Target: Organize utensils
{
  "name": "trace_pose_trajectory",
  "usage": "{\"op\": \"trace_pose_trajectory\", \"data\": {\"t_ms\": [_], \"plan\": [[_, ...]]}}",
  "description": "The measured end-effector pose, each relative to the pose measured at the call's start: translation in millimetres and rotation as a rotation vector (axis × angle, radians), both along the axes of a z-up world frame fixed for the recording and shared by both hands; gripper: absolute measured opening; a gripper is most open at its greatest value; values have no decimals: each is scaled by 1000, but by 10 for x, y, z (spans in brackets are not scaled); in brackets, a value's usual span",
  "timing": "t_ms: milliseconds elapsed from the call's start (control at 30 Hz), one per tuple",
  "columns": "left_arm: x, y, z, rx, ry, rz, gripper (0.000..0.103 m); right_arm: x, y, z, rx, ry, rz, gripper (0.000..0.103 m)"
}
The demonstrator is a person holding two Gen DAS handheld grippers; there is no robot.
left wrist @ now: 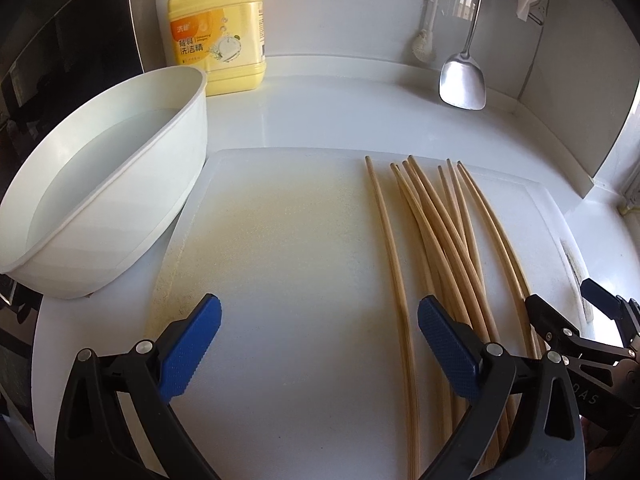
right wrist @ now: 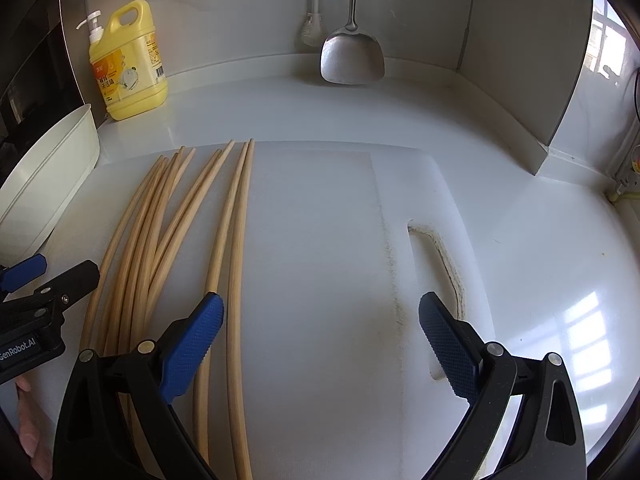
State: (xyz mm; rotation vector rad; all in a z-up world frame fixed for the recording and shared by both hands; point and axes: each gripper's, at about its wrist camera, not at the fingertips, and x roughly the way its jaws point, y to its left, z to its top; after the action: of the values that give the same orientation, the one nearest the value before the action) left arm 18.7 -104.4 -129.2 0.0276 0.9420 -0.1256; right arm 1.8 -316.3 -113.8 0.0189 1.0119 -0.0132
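Left gripper (left wrist: 320, 330): black arms, blue knurled finger pads (left wrist: 190, 346), silver pivot screws.
Right gripper (right wrist: 321, 330): same build.
Marking: white "GenRobot.AI" on the left gripper's body.

A home kitchen, no doubt about it. Far left on the white countertop (right wrist: 400, 112) stands a yellow pump bottle of dish detergent (left wrist: 218, 36), a plate pictured on its label. Against the far wall leans a steel wok spatula (right wrist: 352, 58), a white brush (right wrist: 311, 30) just beside it. Near left, a white basin (left wrist: 100, 200) holds water. A worn white cutting board (left wrist: 280, 260) carries bamboo chopsticks (left wrist: 440, 232). A window shows at far right.
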Motion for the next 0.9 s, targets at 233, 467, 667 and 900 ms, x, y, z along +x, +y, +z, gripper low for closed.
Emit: {"op": "trace_pose_trajectory", "data": {"t_ms": [233, 467, 667, 900], "plan": [[-27, 31, -45, 14, 1, 10, 98, 16, 9, -6, -2, -2, 2, 94], [72, -43, -84, 18, 7, 10, 98, 84, 112, -5, -40, -24, 38, 94], [128, -62, -79, 19, 5, 6, 98, 158, 149, -5, -51, -37, 56, 92], [78, -116, -58, 15, -15, -13, 85, 145, 252, 21, -19, -53, 120, 61]]}}
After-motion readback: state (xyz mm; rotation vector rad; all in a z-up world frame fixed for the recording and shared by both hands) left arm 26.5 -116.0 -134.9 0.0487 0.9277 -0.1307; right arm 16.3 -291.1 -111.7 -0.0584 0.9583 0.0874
